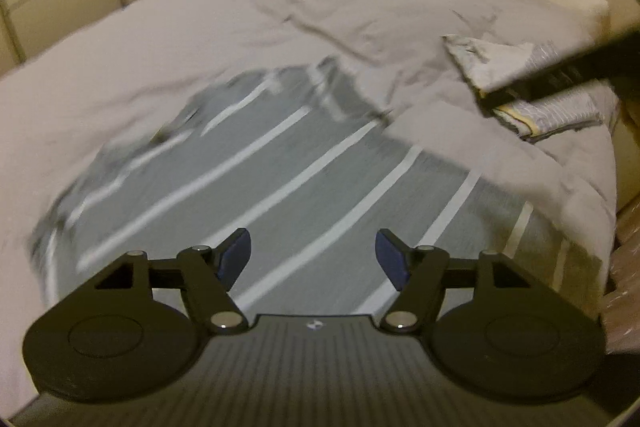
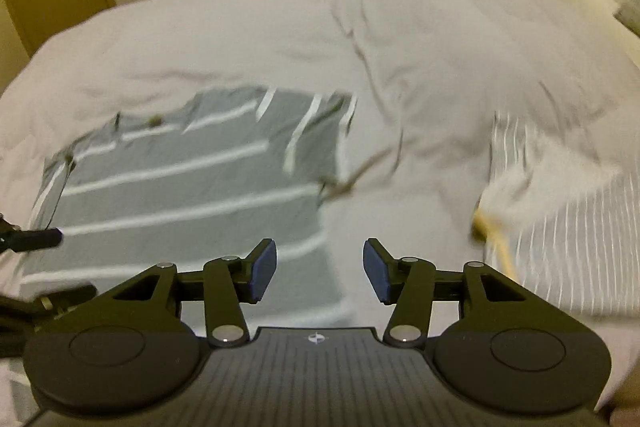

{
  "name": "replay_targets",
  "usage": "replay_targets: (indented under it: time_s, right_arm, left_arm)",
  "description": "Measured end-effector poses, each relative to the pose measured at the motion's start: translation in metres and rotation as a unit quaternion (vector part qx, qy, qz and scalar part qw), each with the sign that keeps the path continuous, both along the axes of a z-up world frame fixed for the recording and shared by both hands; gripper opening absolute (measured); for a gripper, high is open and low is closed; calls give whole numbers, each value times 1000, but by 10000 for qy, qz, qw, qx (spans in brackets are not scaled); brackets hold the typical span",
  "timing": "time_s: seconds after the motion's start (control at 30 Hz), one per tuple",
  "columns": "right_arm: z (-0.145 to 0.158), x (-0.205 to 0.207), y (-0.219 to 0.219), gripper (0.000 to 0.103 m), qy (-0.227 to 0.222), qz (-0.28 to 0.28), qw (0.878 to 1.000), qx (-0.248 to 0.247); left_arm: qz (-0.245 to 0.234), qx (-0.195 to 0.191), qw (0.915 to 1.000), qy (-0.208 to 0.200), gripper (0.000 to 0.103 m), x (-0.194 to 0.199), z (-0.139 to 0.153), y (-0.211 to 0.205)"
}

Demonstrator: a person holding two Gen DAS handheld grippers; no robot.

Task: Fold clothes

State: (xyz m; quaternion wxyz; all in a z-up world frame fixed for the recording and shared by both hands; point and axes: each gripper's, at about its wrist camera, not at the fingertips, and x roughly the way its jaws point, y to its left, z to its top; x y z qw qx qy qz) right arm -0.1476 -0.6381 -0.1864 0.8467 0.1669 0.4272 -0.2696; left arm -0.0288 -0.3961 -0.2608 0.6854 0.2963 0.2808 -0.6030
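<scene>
On the bed [image 2: 240,39] a grey shirt [image 2: 188,183] with white stripes lies spread flat, its near hem toward both grippers. The left gripper [image 1: 313,259] hangs over the shirt's lower part, fingers spread and empty; the right gripper [image 2: 319,269] hovers at the shirt's right edge, also spread and holding nothing. A stack [image 1: 560,107] of folded clothes sits well apart to the right. To fold cleanly, each gripper should probably pinch one layer at a hem corner, keeping the edge taut.
</scene>
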Motion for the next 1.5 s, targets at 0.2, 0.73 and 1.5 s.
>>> replay_targets:
  time_s: [0.2, 0.73, 1.5]
  right_arm:
    - [-38, 22, -111, 50, -13, 1006, 9938, 482]
    - [-67, 135, -245, 44, 50, 2605, 9638, 559]
    - [-134, 219, -290, 1, 384, 2725, 9451, 1761]
  left_arm:
    - [230, 319, 9964, -749, 59, -74, -20, -103]
    - [-157, 1270, 9618, -2420, 27, -122, -137, -280]
    - [943, 668, 9864, -1171, 1, -84, -132, -266]
